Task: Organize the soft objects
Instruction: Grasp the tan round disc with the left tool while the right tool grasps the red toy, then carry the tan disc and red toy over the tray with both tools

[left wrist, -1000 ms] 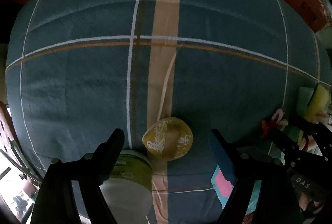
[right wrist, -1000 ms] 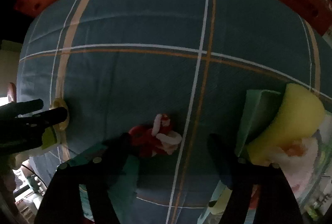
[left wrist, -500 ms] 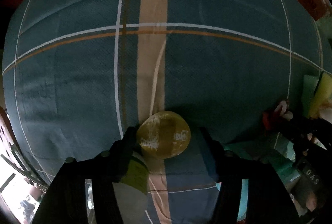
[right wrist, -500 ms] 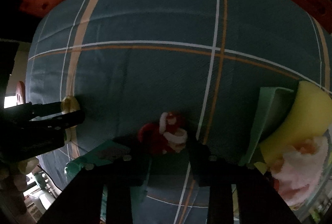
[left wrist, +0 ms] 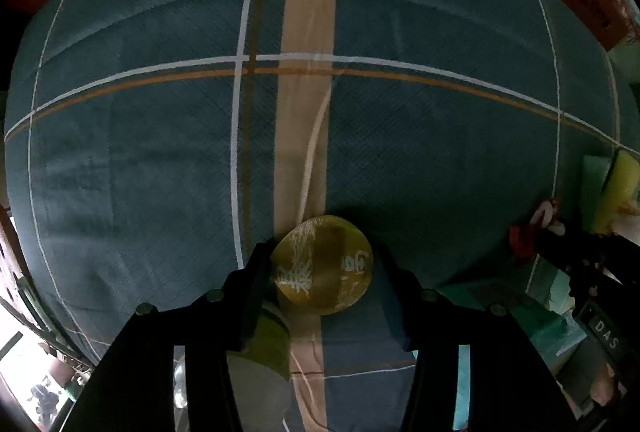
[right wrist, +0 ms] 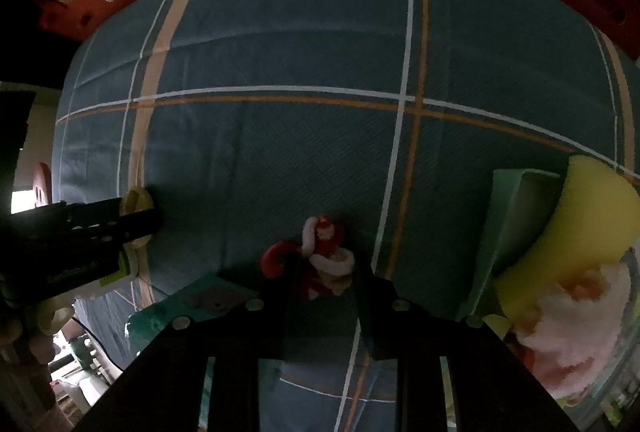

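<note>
Left hand-held gripper point(left wrist: 322, 264): jaws clamped on the round yellow-gold soft disc with white printed markings point(left wrist: 323, 264), one finger on each side. Disc sits low over the peach stripe of the blue-green plaid cloth point(left wrist: 440, 151) covering the tabletop; can't tell if it touches the cloth.

Right hand-held gripper point(right wrist: 324, 272): jaws pinched on the small red-and-white plush figure point(right wrist: 325, 252), which pokes out forward between the fingertips, near a white/orange line crossing of the plaid cloth.

In the right wrist view, a yellow foam sponge point(right wrist: 592, 216) leans against a pale green foam block point(right wrist: 516, 211) at the right edge, with a pink-and-white fluffy plush point(right wrist: 572, 332) just below them. A teal flat pad point(right wrist: 180, 312) lies near the left finger. The left gripper with the disc shows at the far left.
</note>
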A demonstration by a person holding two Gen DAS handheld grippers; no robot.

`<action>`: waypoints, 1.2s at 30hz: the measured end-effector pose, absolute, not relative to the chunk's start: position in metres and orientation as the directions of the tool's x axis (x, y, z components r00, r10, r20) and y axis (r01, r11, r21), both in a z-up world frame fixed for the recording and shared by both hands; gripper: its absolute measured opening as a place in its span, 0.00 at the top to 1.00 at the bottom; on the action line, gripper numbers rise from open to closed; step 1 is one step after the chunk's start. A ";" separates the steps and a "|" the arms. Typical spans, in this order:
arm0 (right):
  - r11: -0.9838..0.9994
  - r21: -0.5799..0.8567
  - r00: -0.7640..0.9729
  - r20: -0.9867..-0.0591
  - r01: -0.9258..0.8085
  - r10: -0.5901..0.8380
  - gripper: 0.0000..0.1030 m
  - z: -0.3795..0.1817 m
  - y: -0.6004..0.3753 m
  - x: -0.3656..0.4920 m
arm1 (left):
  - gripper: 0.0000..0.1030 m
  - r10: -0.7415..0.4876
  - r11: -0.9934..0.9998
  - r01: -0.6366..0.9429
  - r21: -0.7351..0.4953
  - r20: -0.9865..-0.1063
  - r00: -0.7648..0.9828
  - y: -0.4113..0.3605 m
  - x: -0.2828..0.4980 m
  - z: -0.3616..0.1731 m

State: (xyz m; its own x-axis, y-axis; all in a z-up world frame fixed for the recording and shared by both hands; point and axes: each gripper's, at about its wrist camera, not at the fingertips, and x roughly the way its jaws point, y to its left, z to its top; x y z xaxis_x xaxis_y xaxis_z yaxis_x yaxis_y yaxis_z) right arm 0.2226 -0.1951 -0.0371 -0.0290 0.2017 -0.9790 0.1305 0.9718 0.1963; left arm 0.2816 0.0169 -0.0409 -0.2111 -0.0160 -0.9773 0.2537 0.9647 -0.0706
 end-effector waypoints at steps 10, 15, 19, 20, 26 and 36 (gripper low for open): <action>0.972 0.191 0.006 -0.981 0.137 0.192 0.79 -0.015 -0.204 0.215 | 0.49 -0.029 0.966 0.247 -0.072 -0.985 -0.171 0.023 0.276 -0.021; 0.971 0.190 0.026 -0.982 0.146 0.188 0.79 0.003 -0.210 0.206 | 0.49 -0.023 0.967 0.246 -0.062 -0.987 -0.159 0.028 0.268 -0.007; 0.970 0.195 0.062 -0.980 0.147 0.188 0.79 0.027 -0.216 0.194 | 0.49 -0.022 0.968 0.243 -0.054 -0.991 -0.131 0.030 0.258 0.017; 0.970 0.195 0.071 -0.980 0.146 0.187 0.79 0.032 -0.220 0.192 | 0.49 -0.021 0.968 0.244 -0.050 -0.992 -0.121 0.029 0.253 0.024; 0.967 0.194 0.141 -0.975 0.163 0.171 0.79 0.082 -0.238 0.163 | 0.49 -0.036 0.965 0.259 -0.050 -0.998 -0.058 0.023 0.229 0.074; 0.956 0.191 0.244 -0.960 0.223 0.134 0.79 0.149 -0.284 0.104 | 0.49 -0.054 0.945 0.324 -0.042 -0.998 0.028 -0.020 0.190 0.145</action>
State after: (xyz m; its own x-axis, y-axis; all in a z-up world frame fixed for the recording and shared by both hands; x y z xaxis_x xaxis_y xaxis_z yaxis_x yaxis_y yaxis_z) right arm 0.1045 -0.2842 0.1493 0.2445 0.1344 -0.9603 0.2225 0.9561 0.1905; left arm 0.1903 -0.0198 0.1450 0.0284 -0.0542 -0.9981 0.3238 0.9452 -0.0421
